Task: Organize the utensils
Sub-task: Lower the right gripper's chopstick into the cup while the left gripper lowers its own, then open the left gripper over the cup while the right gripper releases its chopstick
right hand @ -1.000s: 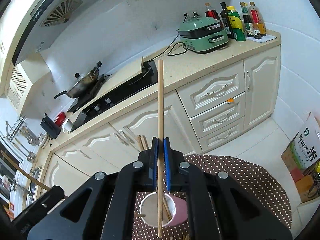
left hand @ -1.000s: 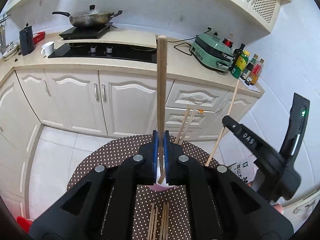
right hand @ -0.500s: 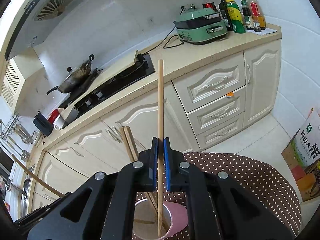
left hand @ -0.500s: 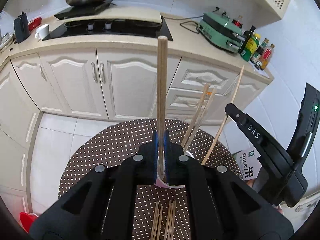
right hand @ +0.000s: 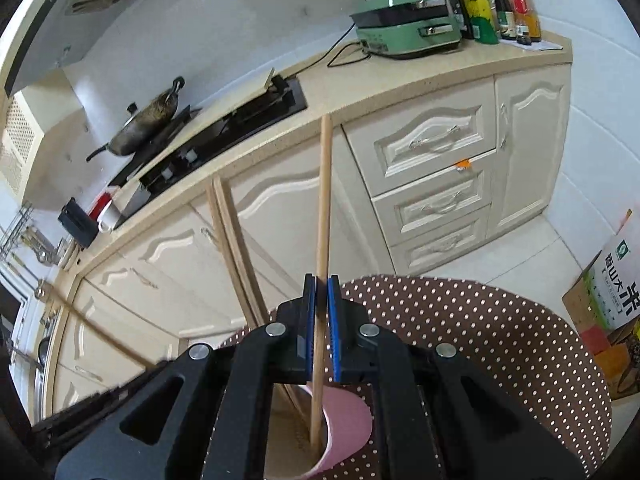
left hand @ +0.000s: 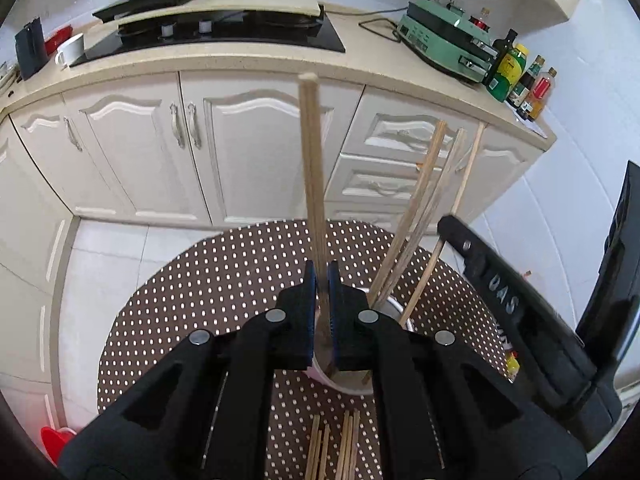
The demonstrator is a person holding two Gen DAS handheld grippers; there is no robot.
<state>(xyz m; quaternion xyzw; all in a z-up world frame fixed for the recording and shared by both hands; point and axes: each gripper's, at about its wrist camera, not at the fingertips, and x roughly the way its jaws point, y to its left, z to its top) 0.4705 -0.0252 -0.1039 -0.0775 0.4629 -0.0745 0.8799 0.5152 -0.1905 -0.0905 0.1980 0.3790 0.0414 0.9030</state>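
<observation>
My left gripper [left hand: 323, 280] pinches one chopstick [left hand: 311, 168] upright over the pink cup [right hand: 346, 426]; my right gripper [right hand: 321, 294] pinches another chopstick [right hand: 323, 216], tip inside the cup. Loose chopsticks [left hand: 336, 444] lie nearest; polka-dot tabletop [left hand: 224, 280] edge and open floor [left hand: 116, 240] beyond.

Your left wrist camera looks steeply down, close over the pink cup [left hand: 352, 384]; your right one views it [right hand: 344, 428] from the side, apparently. Both share the cabinets [left hand: 256, 152] behind.

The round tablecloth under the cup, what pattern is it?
Brown tablecloth with small white polka dots, clearest in the left wrist view.
</observation>
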